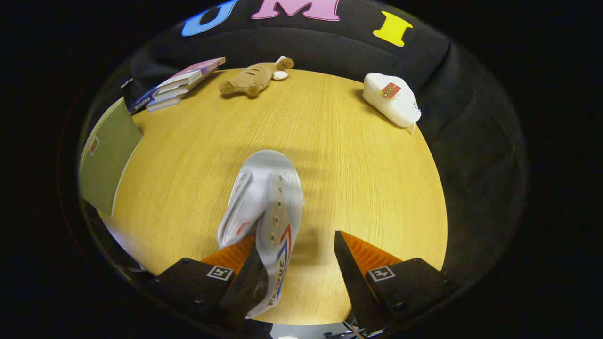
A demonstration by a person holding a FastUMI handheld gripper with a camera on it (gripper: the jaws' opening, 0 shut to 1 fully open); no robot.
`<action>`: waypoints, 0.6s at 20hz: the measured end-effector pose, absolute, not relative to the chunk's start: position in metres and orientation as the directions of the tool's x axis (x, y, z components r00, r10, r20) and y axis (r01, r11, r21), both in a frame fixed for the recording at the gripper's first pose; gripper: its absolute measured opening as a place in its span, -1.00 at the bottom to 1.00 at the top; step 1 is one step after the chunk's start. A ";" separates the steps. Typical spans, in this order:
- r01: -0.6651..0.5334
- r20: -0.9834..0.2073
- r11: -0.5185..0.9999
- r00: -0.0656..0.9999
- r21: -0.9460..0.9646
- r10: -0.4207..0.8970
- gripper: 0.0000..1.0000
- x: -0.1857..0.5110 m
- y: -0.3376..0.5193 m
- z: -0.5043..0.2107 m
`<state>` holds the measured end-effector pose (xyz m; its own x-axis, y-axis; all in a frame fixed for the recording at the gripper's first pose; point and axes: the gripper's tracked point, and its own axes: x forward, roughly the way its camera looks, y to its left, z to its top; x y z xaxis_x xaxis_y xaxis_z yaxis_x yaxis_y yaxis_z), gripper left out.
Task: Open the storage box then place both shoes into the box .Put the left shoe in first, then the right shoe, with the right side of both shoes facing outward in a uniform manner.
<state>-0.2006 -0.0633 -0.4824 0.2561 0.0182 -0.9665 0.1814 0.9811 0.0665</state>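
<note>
A white high-top shoe with metal eyelets and red and blue side stripes hangs toe-away over the round wooden table. Its heel end droops down beside my left finger, which sits against or inside the shoe's opening. My gripper is open. The right finger stands well apart from the shoe with bare table between them. A green flat-sided object, possibly the storage box, stands at the table's left edge.
A stack of books lies at the far left of the table. A brown plush toy rests at the far edge, and a white plush toy at the far right edge.
</note>
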 end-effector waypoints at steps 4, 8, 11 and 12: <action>0.205 -0.966 0.975 0.259 0.081 0.026 -0.21 -0.189 -0.057 -0.496; 0.289 -0.964 0.949 0.262 0.124 0.046 -0.90 -0.190 -0.056 -0.494; 0.366 -0.952 0.913 0.299 0.179 0.067 -0.90 -0.183 -0.054 -0.471; 0.388 -0.948 0.901 0.313 0.192 0.067 -0.90 -0.178 -0.053 -0.459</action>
<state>-0.1780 -0.0534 -0.4594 0.3125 0.0672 -0.9475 0.3881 0.9014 0.1919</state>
